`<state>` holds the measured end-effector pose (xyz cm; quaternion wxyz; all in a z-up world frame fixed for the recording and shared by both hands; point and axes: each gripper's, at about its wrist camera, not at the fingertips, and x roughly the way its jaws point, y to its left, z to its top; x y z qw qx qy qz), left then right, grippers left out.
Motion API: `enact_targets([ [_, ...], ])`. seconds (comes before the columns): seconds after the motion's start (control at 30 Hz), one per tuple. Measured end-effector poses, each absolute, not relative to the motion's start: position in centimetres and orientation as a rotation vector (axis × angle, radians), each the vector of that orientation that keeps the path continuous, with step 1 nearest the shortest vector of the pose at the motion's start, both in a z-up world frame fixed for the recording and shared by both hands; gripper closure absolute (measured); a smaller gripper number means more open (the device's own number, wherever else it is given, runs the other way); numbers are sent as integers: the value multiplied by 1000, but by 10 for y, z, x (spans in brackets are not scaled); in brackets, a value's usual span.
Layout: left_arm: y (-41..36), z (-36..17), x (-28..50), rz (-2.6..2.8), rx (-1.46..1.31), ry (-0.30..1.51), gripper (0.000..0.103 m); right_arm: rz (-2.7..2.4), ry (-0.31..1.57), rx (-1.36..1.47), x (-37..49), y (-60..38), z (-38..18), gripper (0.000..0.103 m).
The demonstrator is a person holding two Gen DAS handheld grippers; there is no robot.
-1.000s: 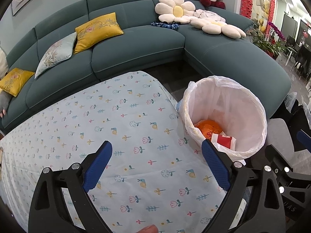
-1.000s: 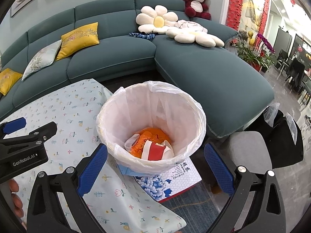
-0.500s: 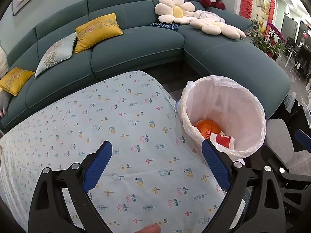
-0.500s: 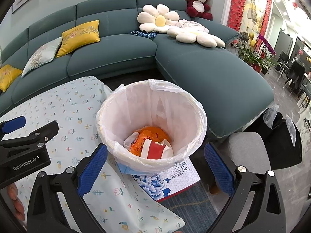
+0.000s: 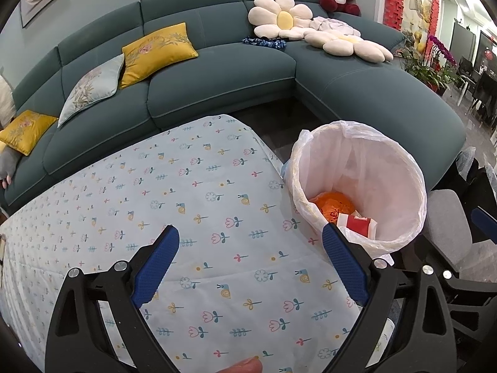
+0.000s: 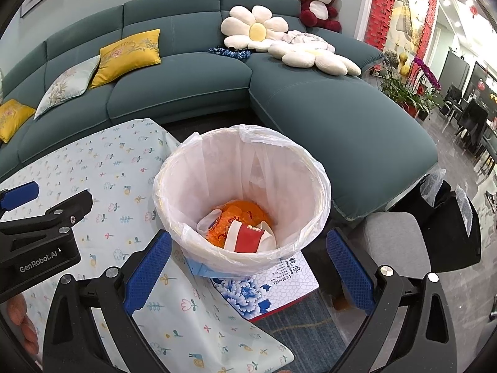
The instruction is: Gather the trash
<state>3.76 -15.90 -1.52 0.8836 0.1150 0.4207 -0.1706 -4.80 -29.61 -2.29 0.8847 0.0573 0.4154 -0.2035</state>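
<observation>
A round bin with a white plastic liner [image 6: 198, 168] [image 5: 400, 168] stands off the right end of the table. Inside lie an orange crumpled wrapper [image 6: 245, 211] [image 5: 334, 205] and a red-and-white carton [image 6: 248, 237] [image 5: 357, 223]. My right gripper [image 6: 248, 267] hovers open just in front of the bin, nothing between its blue pads. My left gripper [image 5: 250, 261] hangs open over the flower-print tablecloth [image 5: 186, 202], left of the bin, holding nothing. The left gripper's body [image 6: 40, 236] shows at the left edge of the right wrist view.
A teal corner sofa [image 5: 217, 93] with yellow cushions, flower pillows and a red plush bear wraps behind the table. A blue-and-white printed box [image 6: 273, 286] lies under the bin. A grey stool [image 6: 394, 242] and a black bag [image 6: 450, 217] sit to the right.
Both grippers have drifted slightly, so the bin sits a touch further left and lower in the left wrist view. Jaws stay open and the bin's contents are unchanged.
</observation>
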Motion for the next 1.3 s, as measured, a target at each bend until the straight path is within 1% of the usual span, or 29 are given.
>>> enact_targets([
  [1.3,-166,-21,33,-368,264,896,14,-433,883,121,-51,-303,-29,7],
])
